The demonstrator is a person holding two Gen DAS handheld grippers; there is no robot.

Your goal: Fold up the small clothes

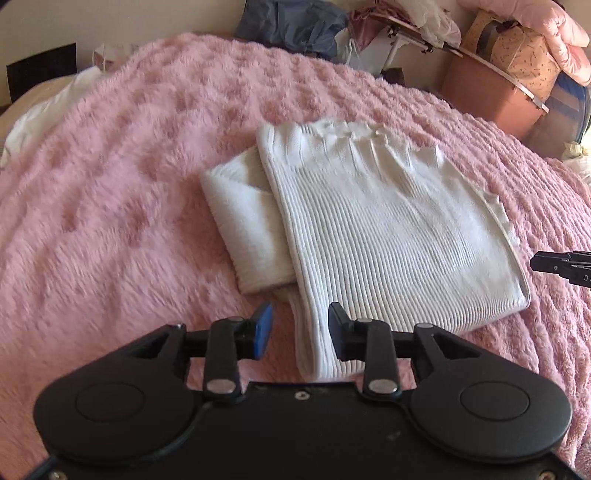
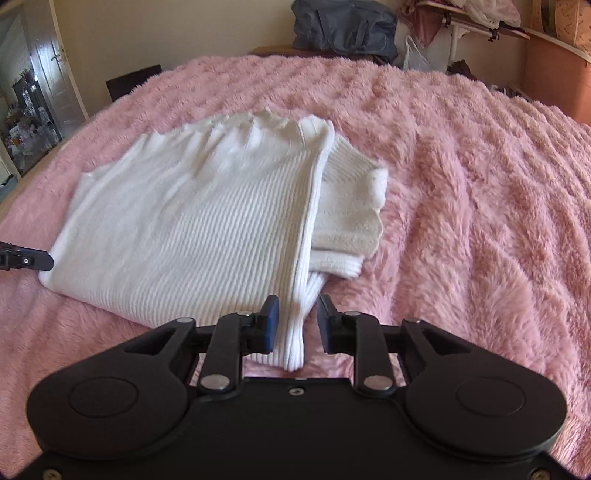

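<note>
A white ribbed knit top (image 1: 388,229) (image 2: 192,221) lies folded on the pink fluffy bedspread (image 1: 110,206) (image 2: 480,192). A short sleeve (image 1: 243,229) (image 2: 351,206) sticks out from under its folded edge. My left gripper (image 1: 300,325) hangs open over the top's near corner; a strip of fabric lies below the gap and pink shows beside one pad. My right gripper (image 2: 297,317) is open too, with the near end of the folded edge between its jaws and a gap on the right side. Each gripper's finger tip shows at the other view's edge.
A white cloth (image 1: 44,114) lies at the bed's far left. Behind the bed stand a dark blue bag (image 1: 295,26) (image 2: 343,26), a brown box (image 1: 491,96), a pink quilt (image 1: 546,33) and a white rack. A door (image 2: 55,74) is at the left.
</note>
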